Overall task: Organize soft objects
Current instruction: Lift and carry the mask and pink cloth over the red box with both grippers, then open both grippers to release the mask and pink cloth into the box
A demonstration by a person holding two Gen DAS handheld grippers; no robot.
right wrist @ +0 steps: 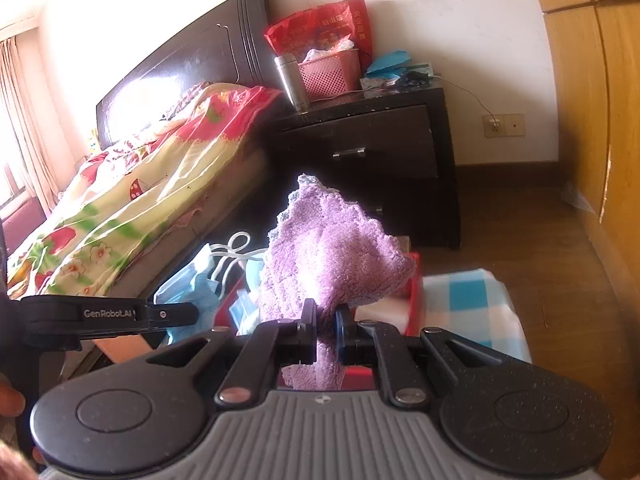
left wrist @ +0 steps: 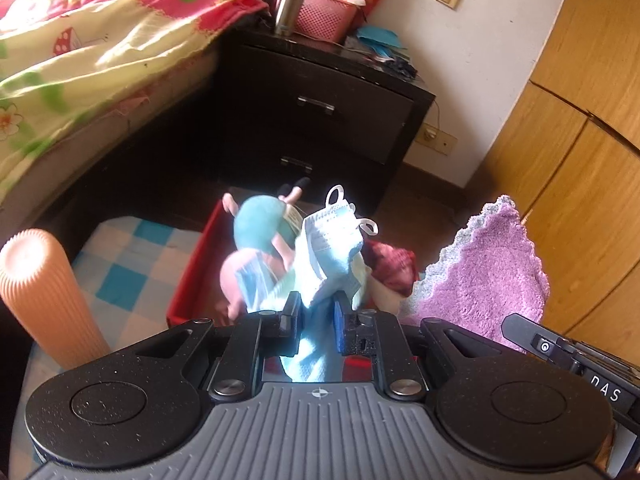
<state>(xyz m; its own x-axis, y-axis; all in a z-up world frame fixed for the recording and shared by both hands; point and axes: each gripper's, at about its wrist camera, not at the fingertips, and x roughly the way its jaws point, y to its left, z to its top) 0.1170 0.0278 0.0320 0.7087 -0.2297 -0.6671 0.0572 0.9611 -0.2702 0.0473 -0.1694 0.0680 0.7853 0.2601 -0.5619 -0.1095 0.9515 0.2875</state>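
My left gripper (left wrist: 316, 312) is shut on a light blue face mask (left wrist: 332, 248) and holds it above a red box (left wrist: 188, 280). In the box lie a pig plush in a teal dress (left wrist: 256, 232), a dark red knitted item (left wrist: 394, 268) and other soft things. My right gripper (right wrist: 326, 320) is shut on a purple towel (right wrist: 332, 252), held over the same red box (right wrist: 414, 300). The towel also shows in the left wrist view (left wrist: 488, 276), and the mask in the right wrist view (right wrist: 192, 284).
The box sits on a blue-and-white checkered cloth (left wrist: 120, 264). An orange ribbed cylinder (left wrist: 44, 296) stands at the left. A dark nightstand (left wrist: 320, 120) carries a steel flask (left wrist: 290, 4) and a pink basket (left wrist: 324, 16). A bed (left wrist: 80, 60) is left, a wooden wardrobe (left wrist: 580, 120) right.
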